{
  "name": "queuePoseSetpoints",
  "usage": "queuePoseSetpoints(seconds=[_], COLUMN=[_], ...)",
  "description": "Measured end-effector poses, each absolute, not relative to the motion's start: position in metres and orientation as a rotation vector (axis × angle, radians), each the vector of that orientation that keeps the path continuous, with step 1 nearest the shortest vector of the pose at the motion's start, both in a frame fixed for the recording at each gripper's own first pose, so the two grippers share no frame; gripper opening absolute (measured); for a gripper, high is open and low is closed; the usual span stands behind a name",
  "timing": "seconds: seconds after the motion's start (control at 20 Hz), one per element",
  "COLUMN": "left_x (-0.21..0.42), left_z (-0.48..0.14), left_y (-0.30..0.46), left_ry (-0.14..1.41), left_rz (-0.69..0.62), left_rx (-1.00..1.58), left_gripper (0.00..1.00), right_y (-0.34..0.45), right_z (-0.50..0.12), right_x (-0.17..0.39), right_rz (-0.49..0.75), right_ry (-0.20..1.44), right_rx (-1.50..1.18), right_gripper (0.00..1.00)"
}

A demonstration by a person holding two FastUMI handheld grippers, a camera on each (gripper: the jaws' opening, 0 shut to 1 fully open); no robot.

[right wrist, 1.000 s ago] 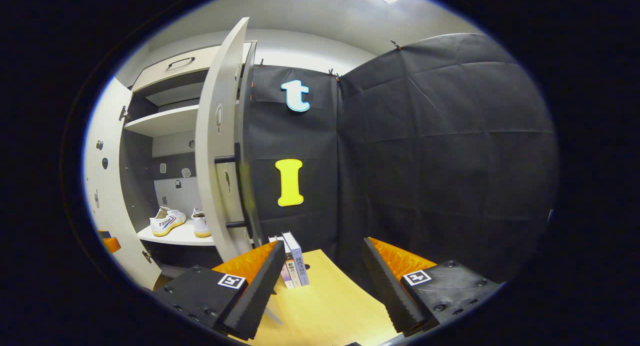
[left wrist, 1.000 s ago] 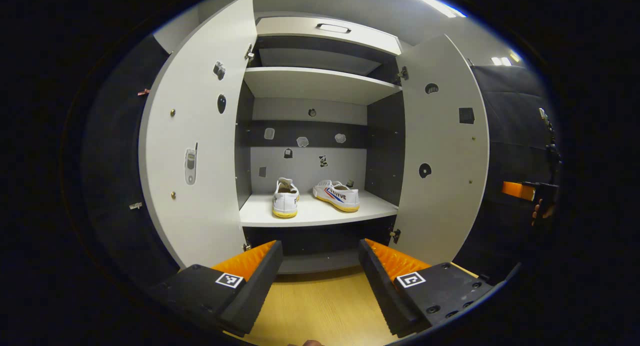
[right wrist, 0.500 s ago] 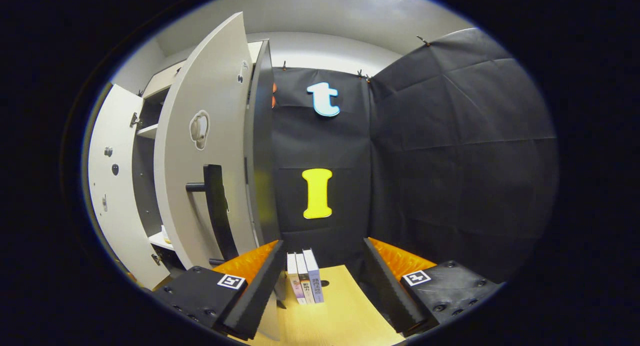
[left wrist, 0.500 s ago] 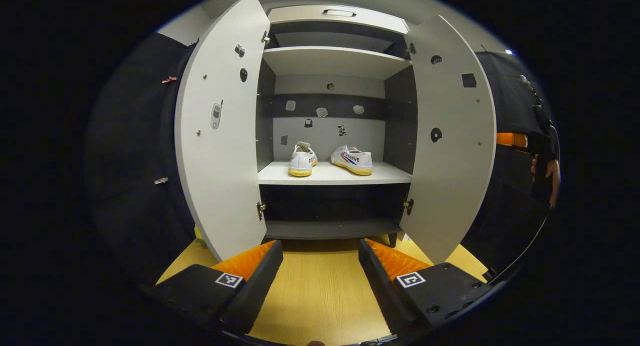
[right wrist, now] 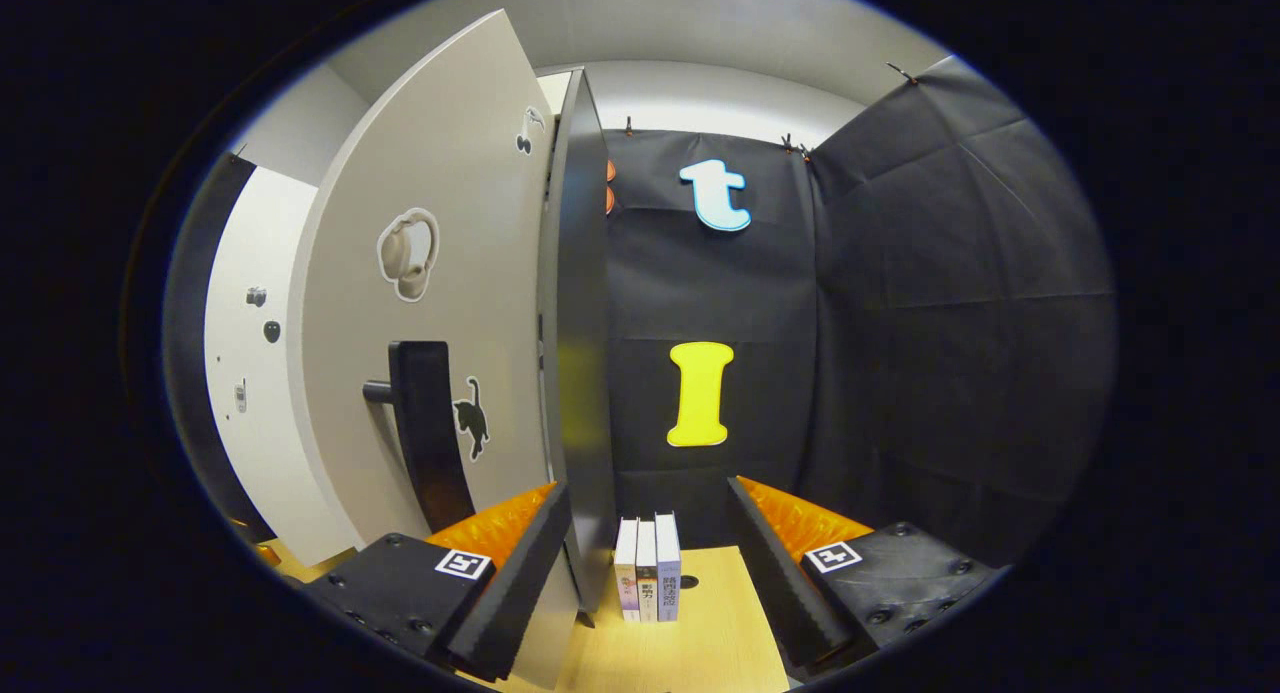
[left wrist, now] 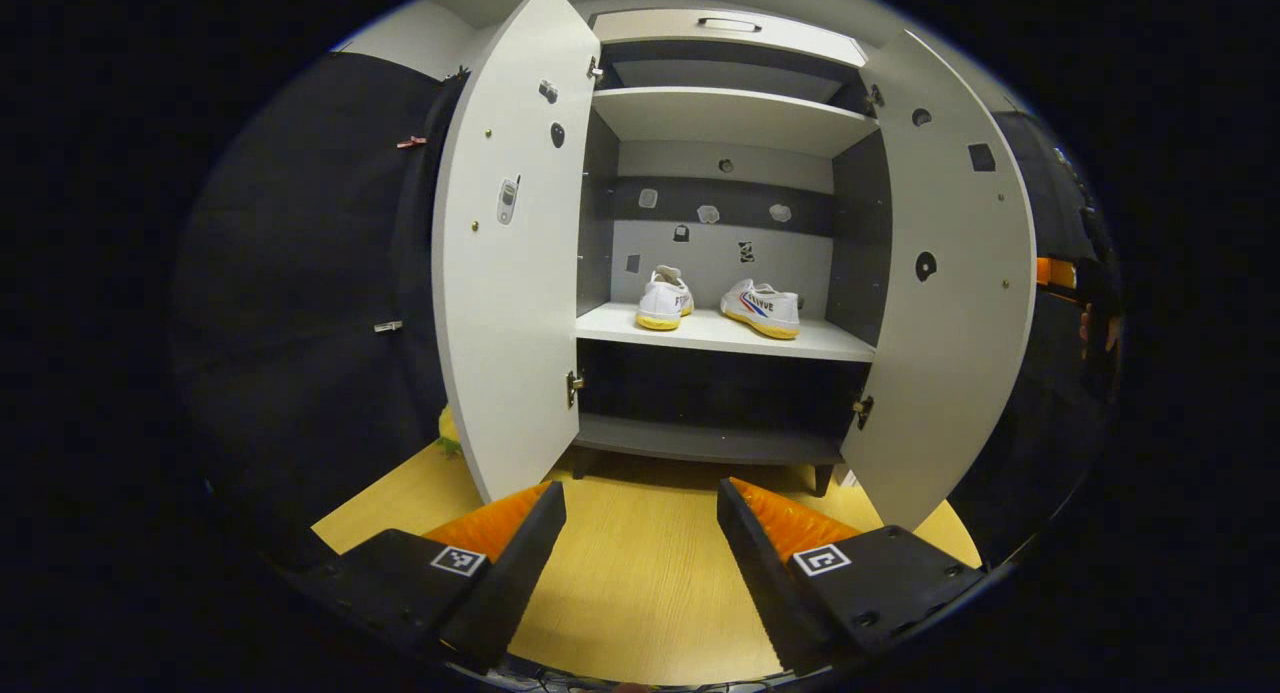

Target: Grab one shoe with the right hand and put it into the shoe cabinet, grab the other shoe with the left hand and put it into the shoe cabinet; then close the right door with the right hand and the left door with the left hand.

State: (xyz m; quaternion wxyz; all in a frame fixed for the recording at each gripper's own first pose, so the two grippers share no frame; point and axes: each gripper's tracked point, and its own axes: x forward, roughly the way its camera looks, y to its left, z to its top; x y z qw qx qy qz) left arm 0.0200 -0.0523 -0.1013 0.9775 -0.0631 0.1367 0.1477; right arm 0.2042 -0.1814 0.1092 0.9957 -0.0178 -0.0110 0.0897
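both white canvas shoes (left wrist: 718, 304) shelved; your right gripper (right wrist: 648, 558), released and empty, sits behind the pale grey right door (right wrist: 430, 303), seemingly apart; push beside its black bar handle (right wrist: 425, 428).

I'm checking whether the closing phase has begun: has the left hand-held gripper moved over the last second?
Yes. The left hand-held gripper has backed away from the shoe cabinet, which looks smaller, with more wooden floor showing in front.

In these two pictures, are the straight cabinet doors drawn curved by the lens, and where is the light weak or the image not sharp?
Left gripper view: both open doors, left door and right door, bow outward like barrel staves; the shoes are well lit and sharp, the space under their shelf is in deep shadow. Right gripper view: the right door curves strongly; the books stay sharp.
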Motion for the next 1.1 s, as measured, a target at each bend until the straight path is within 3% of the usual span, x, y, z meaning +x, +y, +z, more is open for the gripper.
queuePoseSetpoints(seconds=[0.5,1.1], left_x=[0.003,-0.014], left_z=[-0.102,-0.094], left_y=[-0.021,0.067], left_ry=[0.308,0.288], left_rz=[0.331,0.340], left_rx=[-0.108,-0.121], left_gripper=[0.95,0.95], right_y=[-0.165,-0.080], right_z=[0.105,0.093], right_x=[0.201,0.181], right_rz=[0.152,0.115], right_ry=[0.022,0.037], right_rx=[-0.033,-0.027], right_gripper=[0.98,0.98])
